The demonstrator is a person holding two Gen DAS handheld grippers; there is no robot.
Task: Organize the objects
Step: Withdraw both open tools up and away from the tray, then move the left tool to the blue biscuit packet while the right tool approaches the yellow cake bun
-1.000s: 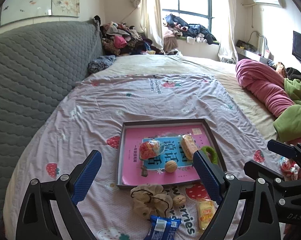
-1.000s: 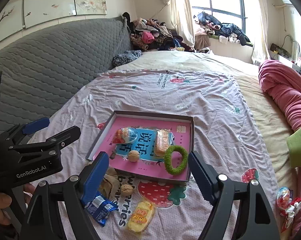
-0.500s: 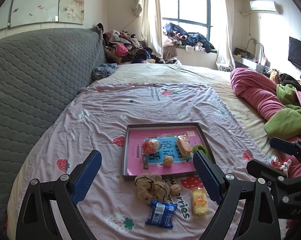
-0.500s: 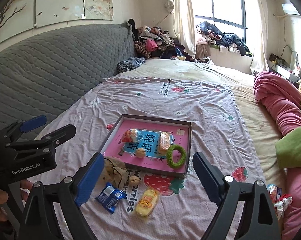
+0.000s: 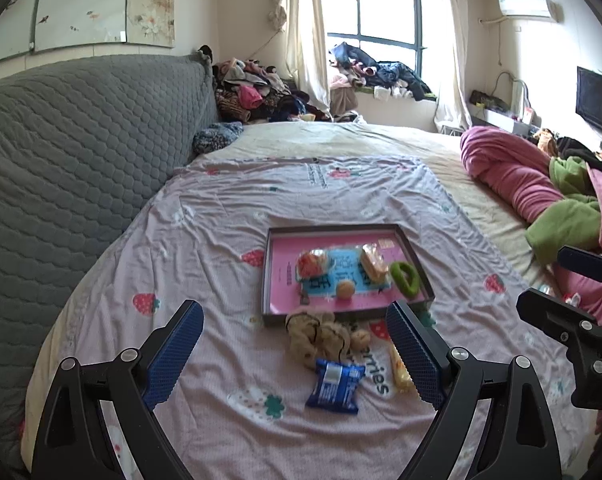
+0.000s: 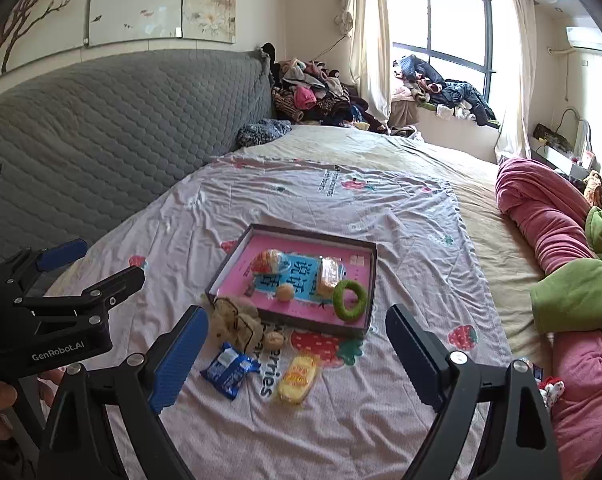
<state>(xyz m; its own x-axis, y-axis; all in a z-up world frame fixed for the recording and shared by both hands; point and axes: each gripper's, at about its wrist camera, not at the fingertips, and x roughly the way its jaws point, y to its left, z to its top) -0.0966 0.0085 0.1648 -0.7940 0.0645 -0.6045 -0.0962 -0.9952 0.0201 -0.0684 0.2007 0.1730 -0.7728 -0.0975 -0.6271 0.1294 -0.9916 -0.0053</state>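
Note:
A shallow dark tray (image 5: 265,276) with a pink lining lies on the strawberry-print sheet. It holds a red snack packet (image 5: 313,262), a bread packet (image 5: 373,266), a green ring (image 5: 405,276) and a walnut (image 5: 345,290). In front of the tray lie a beige scrunchie (image 5: 317,334), a second walnut (image 5: 360,337), a blue packet (image 5: 335,384) and a yellow packet (image 6: 299,374). My left gripper (image 5: 293,309) hangs open above these loose things, nothing between its fingers. My right gripper (image 6: 297,314) is open and empty too, held back from the tray.
A grey quilted headboard (image 5: 81,160) runs along the left. A rolled pink blanket (image 5: 513,172) and a green garment (image 5: 561,220) lie at the right. Piled clothes (image 5: 253,96) fill the far corner. A small wrapped item (image 6: 549,386) lies by the blanket.
Both grippers have drawn back and risen, so the tray and loose things look smaller and farther. The right gripper's jaws stand a little wider than a second ago.

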